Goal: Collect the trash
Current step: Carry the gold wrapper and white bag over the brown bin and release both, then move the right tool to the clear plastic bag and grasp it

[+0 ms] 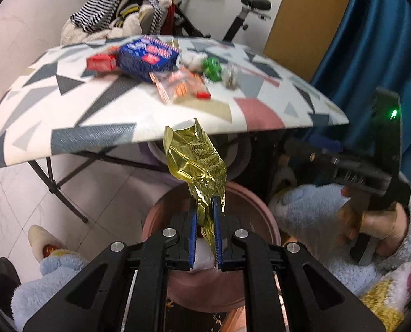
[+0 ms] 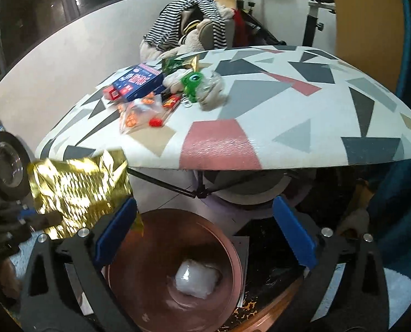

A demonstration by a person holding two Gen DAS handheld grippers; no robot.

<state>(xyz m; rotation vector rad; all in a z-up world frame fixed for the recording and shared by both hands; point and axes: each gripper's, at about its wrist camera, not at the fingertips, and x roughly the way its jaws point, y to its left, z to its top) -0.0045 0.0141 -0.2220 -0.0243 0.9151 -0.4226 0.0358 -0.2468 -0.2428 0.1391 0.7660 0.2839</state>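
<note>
Crinkly glossy gold foil wrapper (image 1: 197,166), smooth matt brown plastic bin (image 2: 227,238), matt printed tbl top (image 2: 288,110)

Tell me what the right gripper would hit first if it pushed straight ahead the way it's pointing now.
Probably the brown bin: the open right gripper points down at its mouth, with white trash at the bottom. Depth is unclear; the table edge lies above that line.

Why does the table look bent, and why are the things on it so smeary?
Left wrist view: fisheye bows the table; blue box smeared by motion blur; gold wrapper glints. Right wrist view: same bowing; wrapper glaring and blurred; bin sharper.
</note>
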